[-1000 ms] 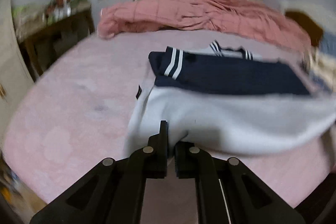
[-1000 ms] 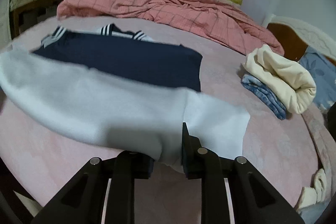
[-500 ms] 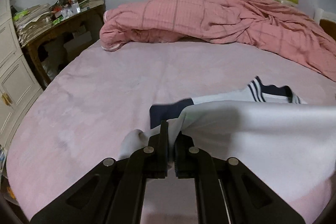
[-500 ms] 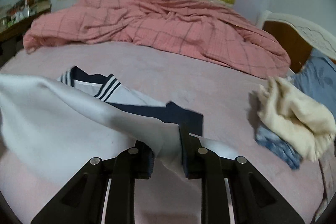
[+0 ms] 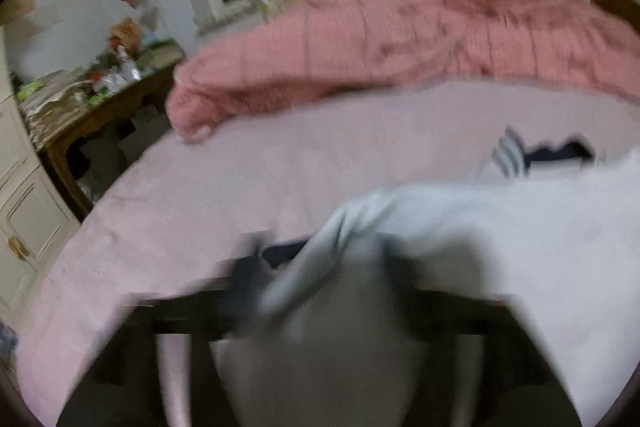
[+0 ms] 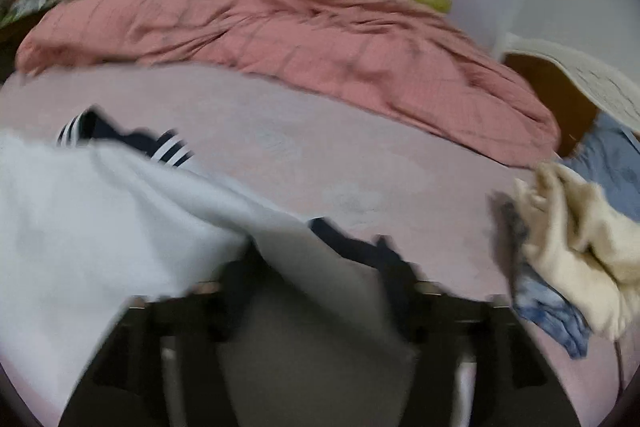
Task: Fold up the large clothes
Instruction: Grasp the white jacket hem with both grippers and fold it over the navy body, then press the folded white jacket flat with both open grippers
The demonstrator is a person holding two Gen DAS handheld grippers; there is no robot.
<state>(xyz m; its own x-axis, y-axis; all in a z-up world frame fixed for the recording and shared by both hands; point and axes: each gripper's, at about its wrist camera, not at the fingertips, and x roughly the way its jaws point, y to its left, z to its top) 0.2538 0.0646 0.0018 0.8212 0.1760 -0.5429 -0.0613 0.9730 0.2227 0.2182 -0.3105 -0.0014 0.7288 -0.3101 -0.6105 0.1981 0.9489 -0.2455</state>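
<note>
A white garment (image 5: pixel 520 227) with navy panels and white-striped cuffs (image 6: pixel 168 153) lies on the pink bed sheet (image 5: pixel 280 163). Both now frames are blurred by motion. In the left wrist view my left gripper (image 5: pixel 320 267) has its fingers (image 5: pixel 248 271) spread wide, and the white fabric drapes loose between them. In the right wrist view my right gripper (image 6: pixel 316 267) also stands wide, with its fingers (image 6: pixel 392 267) apart and the white cloth (image 6: pixel 100 227) hanging across the gap. The white half lies folded over the navy part, with only the striped collar and a navy edge showing.
A crumpled pink checked blanket (image 6: pixel 300 39) lies across the back of the bed. A cream garment on blue jeans (image 6: pixel 572 243) sits at the right. A cluttered wooden desk (image 5: pixel 92 95) and white cabinet (image 5: pixel 24 203) stand off the bed's left side.
Both grippers carried the white hem forward over the navy part, then went from shut on the fabric to wide open. The cloth now drapes loose between the fingers.
</note>
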